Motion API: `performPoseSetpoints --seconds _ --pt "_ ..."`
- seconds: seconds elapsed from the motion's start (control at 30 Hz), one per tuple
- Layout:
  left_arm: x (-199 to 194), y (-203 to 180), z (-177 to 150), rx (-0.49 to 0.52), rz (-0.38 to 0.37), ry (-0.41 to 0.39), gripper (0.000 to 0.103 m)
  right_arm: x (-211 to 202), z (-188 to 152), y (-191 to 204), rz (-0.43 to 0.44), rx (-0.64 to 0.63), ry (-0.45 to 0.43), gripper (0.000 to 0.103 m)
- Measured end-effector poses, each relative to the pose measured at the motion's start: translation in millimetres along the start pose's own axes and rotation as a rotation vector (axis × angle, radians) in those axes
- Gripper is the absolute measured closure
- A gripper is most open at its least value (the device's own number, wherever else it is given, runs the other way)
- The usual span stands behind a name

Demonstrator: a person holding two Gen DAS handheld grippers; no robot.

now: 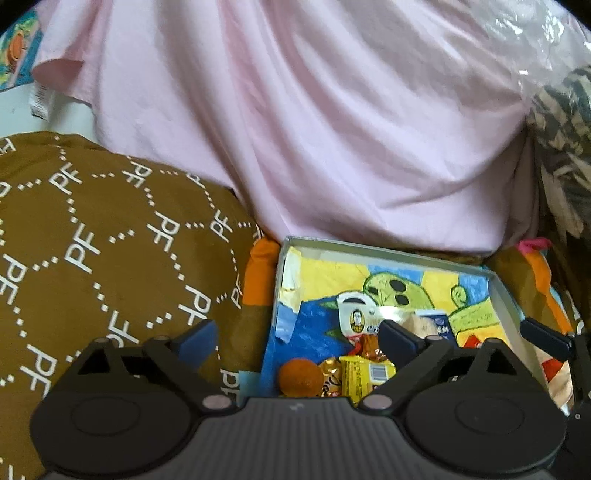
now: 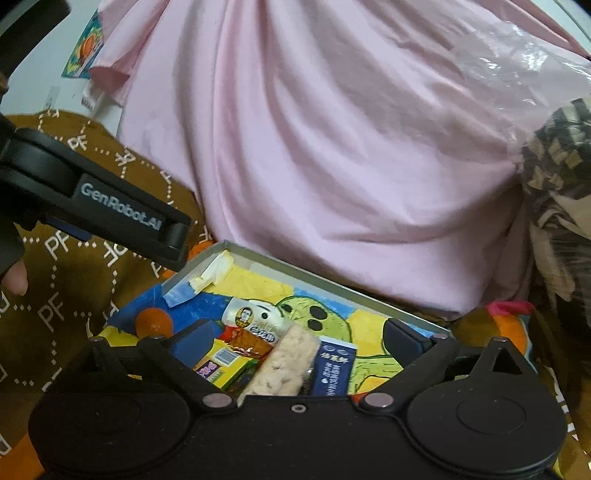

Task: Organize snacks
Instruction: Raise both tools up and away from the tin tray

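Observation:
A shallow grey box [image 1: 388, 251] [image 2: 295, 271] lined with a bright cartoon drawing holds several snacks: an orange ball [image 1: 300, 377] [image 2: 153, 322], a yellow packet [image 1: 364, 376] [image 2: 221, 363], a white pouch with a face [image 1: 356, 317] [image 2: 255, 317], a pale rice bar [image 2: 284, 363] and a dark blue packet [image 2: 332, 367]. My left gripper [image 1: 299, 339] is open and empty at the box's left edge. My right gripper [image 2: 299, 338] is open and empty above the snacks. The left gripper's body [image 2: 92, 199] shows in the right wrist view.
A brown cushion with "PF" lettering [image 1: 92, 240] lies left of the box. Pink cloth [image 1: 314, 129] rises right behind it. A patterned fabric [image 1: 565, 147] and clear plastic [image 1: 535, 33] are at the right. Orange fabric [image 1: 535, 273] lies under the box.

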State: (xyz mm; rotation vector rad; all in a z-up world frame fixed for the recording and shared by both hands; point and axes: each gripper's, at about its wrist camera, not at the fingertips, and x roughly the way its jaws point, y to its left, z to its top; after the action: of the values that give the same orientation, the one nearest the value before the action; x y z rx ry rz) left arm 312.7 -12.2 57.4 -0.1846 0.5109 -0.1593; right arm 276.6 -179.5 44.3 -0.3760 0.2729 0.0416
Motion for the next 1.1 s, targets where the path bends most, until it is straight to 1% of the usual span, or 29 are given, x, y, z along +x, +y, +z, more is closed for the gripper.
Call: performPoseSetpoints --seconds 0.17,0.33,0.6,0.77,0.87,1.1 --pt "-16.7 -3.9 2.9 0.008 0.018 -0.037 0.0 -17.8 3.4 -15.7 -0.005 0.052 -0.015 0.001" --pt "-30.7 -11.6 3.5 0.029 0.027 -0.044 0.0 -33.3 8.4 -31.5 -0.001 0.113 -0.025 0.001" --pt "-57.2 -21.2 5.5 0.038 0.053 -0.084 0.0 -60.0 11.3 -52.3 0.005 0.212 -0.045 0.001" --pt "-75.7 -27.5 -1.8 0.046 0.085 -0.125 0.0 -73.2 10.8 -60.0 -0.002 0.232 -0.049 0.001" --pt "-85.2 -30.6 -7.8 0.059 0.101 -0.136 0.0 -82.7 8.3 -64.2 -0.003 0.252 -0.046 0.001" --pt "-107.4 -28.8 -26.3 0.014 0.136 -0.139 0.0 -115.4 -8.7 -68.3 0.011 0.308 -0.014 0.001"
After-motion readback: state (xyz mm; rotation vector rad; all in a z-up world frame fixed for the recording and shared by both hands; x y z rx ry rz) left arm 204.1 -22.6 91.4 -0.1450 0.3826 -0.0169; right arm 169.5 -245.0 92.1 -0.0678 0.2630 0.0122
